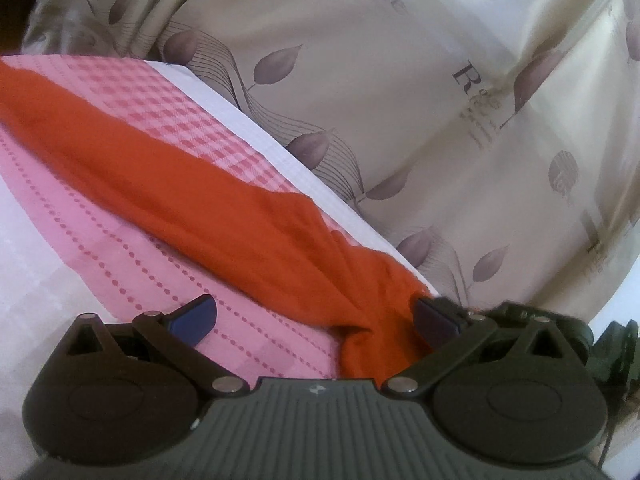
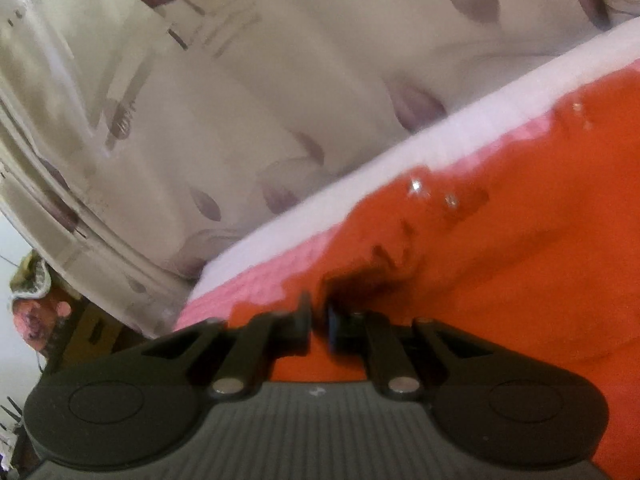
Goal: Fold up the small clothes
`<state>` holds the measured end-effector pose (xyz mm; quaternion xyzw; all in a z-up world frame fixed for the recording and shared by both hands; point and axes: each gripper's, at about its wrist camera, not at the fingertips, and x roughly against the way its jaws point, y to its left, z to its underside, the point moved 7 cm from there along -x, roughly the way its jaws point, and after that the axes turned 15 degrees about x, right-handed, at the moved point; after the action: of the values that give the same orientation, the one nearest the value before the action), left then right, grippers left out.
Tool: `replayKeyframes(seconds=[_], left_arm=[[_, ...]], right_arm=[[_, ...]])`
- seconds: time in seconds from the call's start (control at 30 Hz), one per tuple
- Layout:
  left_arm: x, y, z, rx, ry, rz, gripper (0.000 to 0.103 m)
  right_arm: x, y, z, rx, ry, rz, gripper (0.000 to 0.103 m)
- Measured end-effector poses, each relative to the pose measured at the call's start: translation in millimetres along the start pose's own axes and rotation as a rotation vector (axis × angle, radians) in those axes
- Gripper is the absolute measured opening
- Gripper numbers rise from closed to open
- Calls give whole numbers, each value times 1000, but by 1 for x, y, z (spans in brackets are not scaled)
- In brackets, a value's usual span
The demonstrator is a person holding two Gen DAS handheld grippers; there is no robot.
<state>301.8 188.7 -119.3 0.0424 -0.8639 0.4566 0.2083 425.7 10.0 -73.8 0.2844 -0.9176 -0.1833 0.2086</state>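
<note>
An orange garment (image 1: 180,176) lies stretched in a long band across a pink checked cloth (image 1: 120,248). Its near end bunches up between the fingers of my left gripper (image 1: 316,318), against the right finger (image 1: 436,320). That gripper is open wide and the left finger (image 1: 196,316) rests clear of the fabric over the pink cloth. In the right wrist view the orange garment (image 2: 520,240) fills the right side. My right gripper (image 2: 320,322) is shut on a creased fold of it, near the garment's edge over the pink cloth (image 2: 272,280).
A white border (image 1: 304,168) edges the pink cloth on its far side. Beyond it hangs a cream curtain with grey leaves (image 1: 400,80), also in the right wrist view (image 2: 240,80). A blurred patterned object (image 2: 32,300) sits low at the left of the right wrist view.
</note>
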Motion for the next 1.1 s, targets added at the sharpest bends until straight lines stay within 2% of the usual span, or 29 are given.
replayKeyframes(seconds=[0.03,0.1,0.13,0.17,0.23,0.37,0.53,0.63,0.73,0.83,0.93,1.1], left_arm=[[1,1,0,-1,-1,0,103],[1,1,0,-2,-3,-4,103],[0,1,0,-5,-4,-8,103],[0,0,0,-9,-3,-10,103],[0,0,1,-18,1,-13,103],[0,2,-2,-13,10,-8,103],[18,16,-16,71,-7,16,103],[44,41,-36,138,-46,-7,103],[61,65,-63,184,-55,-23,103],[77,92,-97,240,-104,-81,103],[85,115,-128,307,-121,-84,100],[79,139,-165,326,-134,-123,96]], right_arm=[[-2,-1,-1,1,1,-15,13],[-10,0,-1,-20,49,-89,35],[-14,1,1,-35,81,-132,61],[-11,2,3,-43,108,-164,78],[6,-2,4,-53,93,-156,79],[62,-13,10,-83,1,-147,79],[122,-17,37,199,24,119,79],[135,-17,58,346,57,214,79],[130,-23,77,334,98,207,79],[130,-20,78,352,88,197,81],[130,-19,78,348,88,199,81],[132,-24,77,308,80,189,81]])
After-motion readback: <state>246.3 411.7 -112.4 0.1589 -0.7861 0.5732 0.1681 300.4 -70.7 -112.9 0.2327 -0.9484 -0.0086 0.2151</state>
